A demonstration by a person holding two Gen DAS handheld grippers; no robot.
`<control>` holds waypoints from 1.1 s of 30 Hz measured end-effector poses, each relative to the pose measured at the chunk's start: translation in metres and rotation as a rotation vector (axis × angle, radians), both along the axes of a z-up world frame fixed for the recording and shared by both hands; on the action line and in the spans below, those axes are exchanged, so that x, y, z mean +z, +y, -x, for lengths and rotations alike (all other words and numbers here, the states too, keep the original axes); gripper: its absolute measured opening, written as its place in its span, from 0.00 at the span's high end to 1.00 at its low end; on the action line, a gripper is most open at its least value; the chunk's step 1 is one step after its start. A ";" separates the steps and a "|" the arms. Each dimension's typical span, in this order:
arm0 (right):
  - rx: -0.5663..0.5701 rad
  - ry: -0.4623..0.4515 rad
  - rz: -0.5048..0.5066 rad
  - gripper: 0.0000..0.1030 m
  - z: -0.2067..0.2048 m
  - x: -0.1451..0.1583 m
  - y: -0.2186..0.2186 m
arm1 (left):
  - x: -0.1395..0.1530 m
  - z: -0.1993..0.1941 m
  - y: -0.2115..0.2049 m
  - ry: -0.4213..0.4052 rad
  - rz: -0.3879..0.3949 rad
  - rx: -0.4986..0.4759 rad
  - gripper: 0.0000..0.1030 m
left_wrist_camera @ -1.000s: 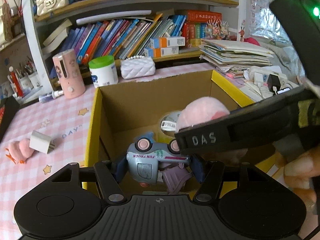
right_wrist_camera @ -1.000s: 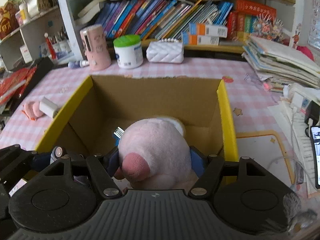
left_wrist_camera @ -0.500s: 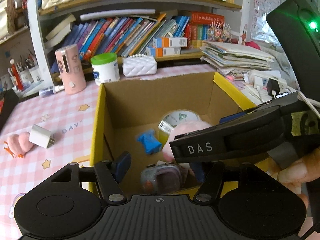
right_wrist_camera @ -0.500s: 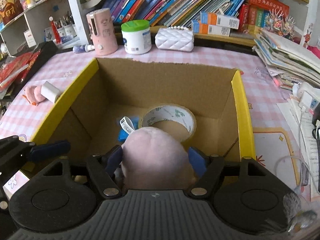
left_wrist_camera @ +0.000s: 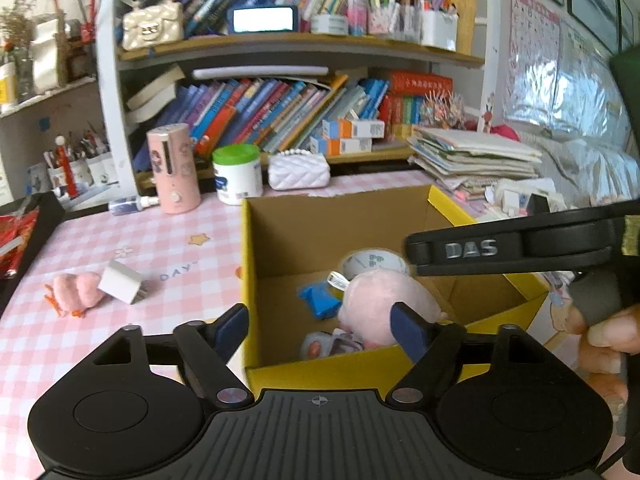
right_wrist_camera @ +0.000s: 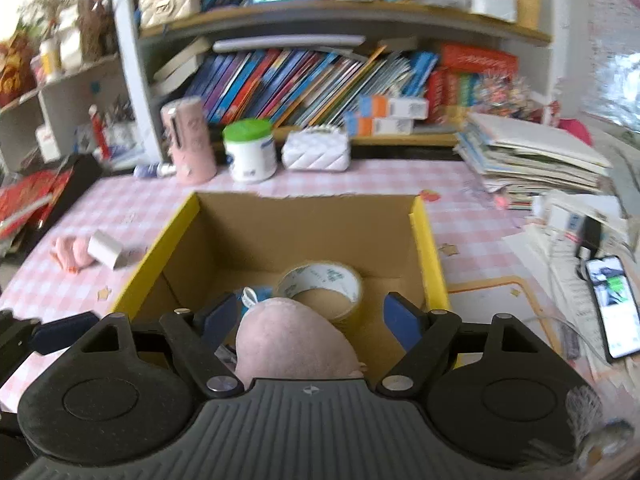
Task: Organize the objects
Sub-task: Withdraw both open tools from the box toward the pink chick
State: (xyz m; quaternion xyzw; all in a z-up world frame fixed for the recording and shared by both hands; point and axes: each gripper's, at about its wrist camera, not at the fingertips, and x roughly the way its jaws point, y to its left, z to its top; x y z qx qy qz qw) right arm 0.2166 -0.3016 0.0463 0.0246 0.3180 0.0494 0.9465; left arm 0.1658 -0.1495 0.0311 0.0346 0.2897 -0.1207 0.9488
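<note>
A cardboard box with a yellow rim (left_wrist_camera: 448, 210) (right_wrist_camera: 430, 256) holds a tape roll (left_wrist_camera: 372, 262) (right_wrist_camera: 320, 288), a blue item (left_wrist_camera: 320, 300), a pink plush (left_wrist_camera: 384, 304) (right_wrist_camera: 292, 344) and a small toy truck (left_wrist_camera: 332, 346). My left gripper (left_wrist_camera: 318, 314) hangs over the box's near edge, jaws opening, with nothing between its pads. My right gripper (right_wrist_camera: 310, 304) is above the plush with its jaws opening; the plush lies below and between the blue pads (right_wrist_camera: 402, 320), which stand clear of it. The right gripper's black body (left_wrist_camera: 500, 248) crosses the left wrist view.
On the pink checked table left of the box lie a small pink plush (left_wrist_camera: 76, 294) and a white block (left_wrist_camera: 120, 286). Behind the box stand a pink cylinder (left_wrist_camera: 174, 168), a green-lidded jar (left_wrist_camera: 238, 174) and a white quilted purse (left_wrist_camera: 298, 170). Stacked papers (right_wrist_camera: 532, 160) and a phone (right_wrist_camera: 612, 304) are right.
The left gripper let go of the toy truck, which now lies in the box. The right gripper released the plush. Both jaws widened and both grippers drew back and up.
</note>
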 end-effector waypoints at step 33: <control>-0.170 0.157 0.049 0.20 0.142 -0.053 0.077 | -0.039 0.106 0.102 0.169 -0.036 0.079 0.16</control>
